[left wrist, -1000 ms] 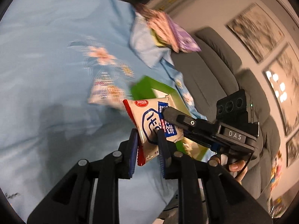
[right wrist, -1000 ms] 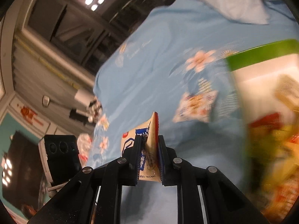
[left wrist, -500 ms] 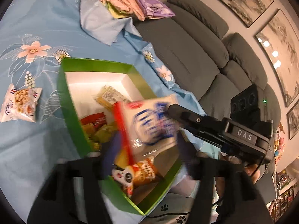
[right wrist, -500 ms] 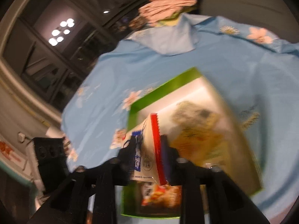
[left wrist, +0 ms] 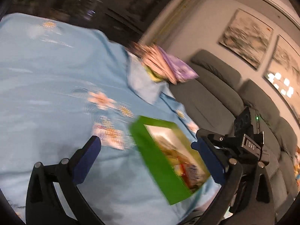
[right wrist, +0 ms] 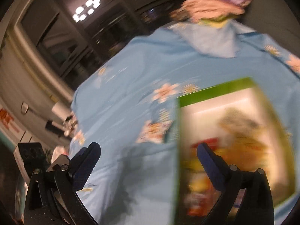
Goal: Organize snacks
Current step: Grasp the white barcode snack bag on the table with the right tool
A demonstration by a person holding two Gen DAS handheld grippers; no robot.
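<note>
"DAS" label on right tool (left wrist: 206, 146), green box (left wrist: 159, 161)

Home living room: grey sofa (left wrist: 215, 93), framed paintings (left wrist: 245, 46) on wall (floral cloth (left wrist: 46, 75) spread)

Dim warm indoor light. Motion blur smears both views, worst on the green box (right wrist: 215, 93) and its contents. Ceiling lamps (right wrist: 86, 9) glare off dark glass. Fisheye bends edges; corners black. Soft shadows on blue cloth (left wrist: 46, 71).
</note>
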